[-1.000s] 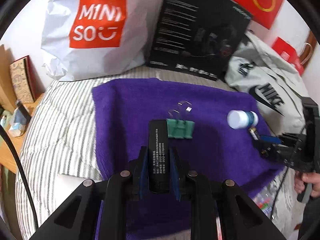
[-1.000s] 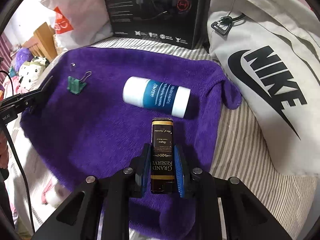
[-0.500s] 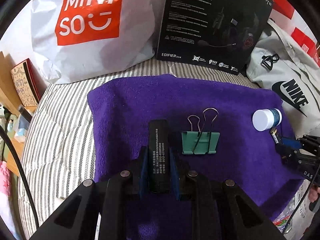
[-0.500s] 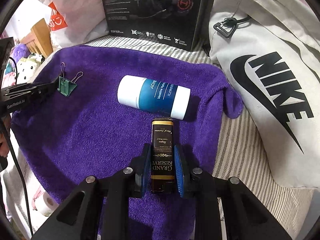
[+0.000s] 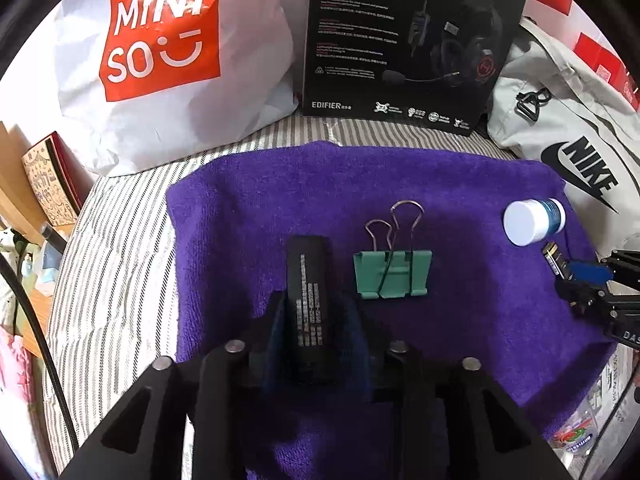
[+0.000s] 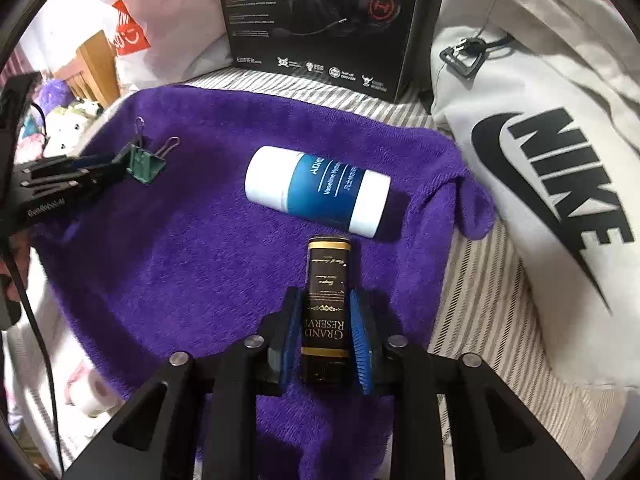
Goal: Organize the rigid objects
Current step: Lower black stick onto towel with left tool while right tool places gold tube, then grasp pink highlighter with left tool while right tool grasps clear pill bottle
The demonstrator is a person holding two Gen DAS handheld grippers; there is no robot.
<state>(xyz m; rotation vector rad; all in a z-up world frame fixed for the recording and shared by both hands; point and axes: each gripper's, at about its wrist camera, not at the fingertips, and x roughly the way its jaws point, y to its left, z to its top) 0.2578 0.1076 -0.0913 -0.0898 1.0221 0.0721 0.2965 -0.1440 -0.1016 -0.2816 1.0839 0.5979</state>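
On purple towel (image 5: 248, 216), we grip a black bar (image 5: 310, 280) in the left gripper (image 5: 314, 332), its long axis toward 12 o'clock, green binder clip (image 5: 394, 276) just beside at 1 o'clock; right gripper (image 6: 326, 336) clamps a gold-labelled box (image 6: 327, 292).

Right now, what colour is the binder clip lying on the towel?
Green, with bare metal wire handles. The binder clip shows best in the left wrist view.

Bright, even indoor light; fisheye bending and dark vignette at edges; slight blur.
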